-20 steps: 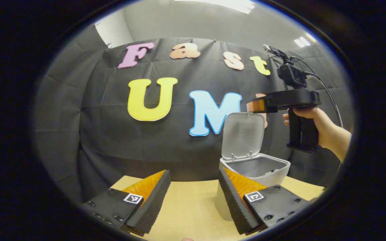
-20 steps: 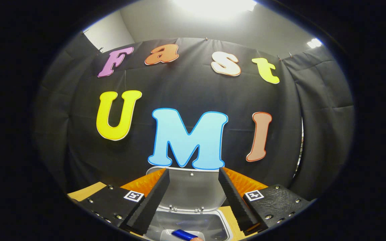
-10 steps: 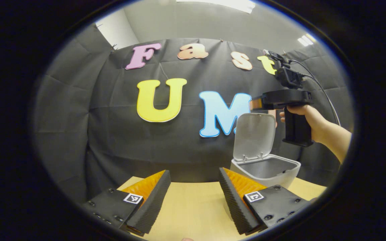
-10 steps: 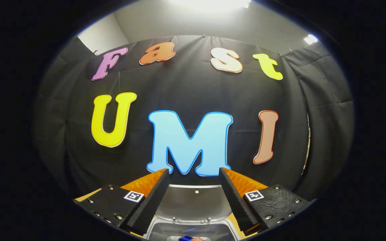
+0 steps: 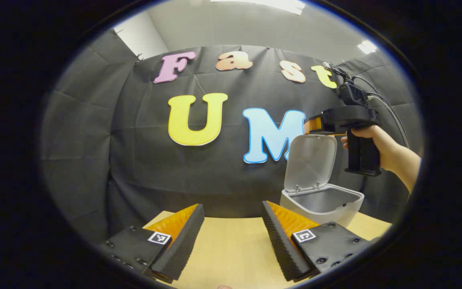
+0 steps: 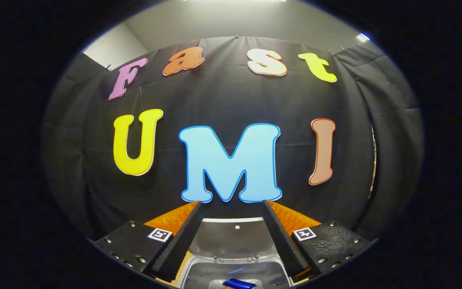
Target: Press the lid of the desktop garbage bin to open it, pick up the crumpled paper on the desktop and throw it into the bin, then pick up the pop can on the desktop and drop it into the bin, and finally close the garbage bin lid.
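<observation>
One garbage bin (image 5: 322, 204) stands on the desk (image 5: 231, 249) with its lid (image 5: 311, 160) raised upright, opening up.

In the right gripper view one blue pop can (image 6: 239, 284) lies inside the bin, long axis nearly sideways. The right tongs (image 6: 231, 237) hang released above the lid; a hand (image 5: 379, 144) holds them. The left tongs (image 5: 233, 237) are released too, over the bare wooden desk. Black cloth walls the booth; the ceiling is pale.
</observation>
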`<state>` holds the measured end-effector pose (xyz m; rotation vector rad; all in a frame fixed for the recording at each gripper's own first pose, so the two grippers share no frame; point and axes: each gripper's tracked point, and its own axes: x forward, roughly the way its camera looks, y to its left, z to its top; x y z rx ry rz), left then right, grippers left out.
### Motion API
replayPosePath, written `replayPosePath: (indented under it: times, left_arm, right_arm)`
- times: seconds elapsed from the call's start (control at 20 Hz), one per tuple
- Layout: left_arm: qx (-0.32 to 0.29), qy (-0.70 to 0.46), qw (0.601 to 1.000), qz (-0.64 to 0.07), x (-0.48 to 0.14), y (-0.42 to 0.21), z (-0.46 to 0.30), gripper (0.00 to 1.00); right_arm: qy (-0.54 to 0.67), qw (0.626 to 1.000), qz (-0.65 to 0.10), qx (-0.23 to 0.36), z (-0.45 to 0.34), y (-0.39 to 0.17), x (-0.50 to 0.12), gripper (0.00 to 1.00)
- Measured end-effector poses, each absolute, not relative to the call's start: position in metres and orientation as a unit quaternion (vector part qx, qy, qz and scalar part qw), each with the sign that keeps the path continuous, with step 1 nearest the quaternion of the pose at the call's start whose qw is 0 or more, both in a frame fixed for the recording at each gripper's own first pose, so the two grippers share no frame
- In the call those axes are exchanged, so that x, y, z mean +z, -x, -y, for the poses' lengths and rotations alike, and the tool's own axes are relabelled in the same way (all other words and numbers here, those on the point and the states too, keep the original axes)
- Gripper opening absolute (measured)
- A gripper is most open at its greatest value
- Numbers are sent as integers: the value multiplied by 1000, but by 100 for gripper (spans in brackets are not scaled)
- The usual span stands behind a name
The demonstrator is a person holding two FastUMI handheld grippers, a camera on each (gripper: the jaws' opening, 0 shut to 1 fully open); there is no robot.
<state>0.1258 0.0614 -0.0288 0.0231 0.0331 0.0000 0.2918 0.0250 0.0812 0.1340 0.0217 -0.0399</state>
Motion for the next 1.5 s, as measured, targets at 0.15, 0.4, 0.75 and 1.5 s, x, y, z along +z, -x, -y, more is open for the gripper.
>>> replayPosePath:
  times: [0.15,0.4,0.75,1.5]
  left_arm:
    - [3,-12,1000,-10,-24,-118,-56,95]
    - [4,-10,1000,-5,-20,-107,-52,96]
    - [4,-12,1000,2,-19,-92,-47,96]
    - [6,-14,1000,-5,-29,-96,-58,96]
  right_arm:
    - [-68,997,-11,-20,-27,-276,77,94]
    - [-68,997,-21,-14,-31,-243,63,94]
    - [-73,997,-33,-9,-34,-218,46,94]
    - [-60,994,-88,-5,-53,-208,-32,94]
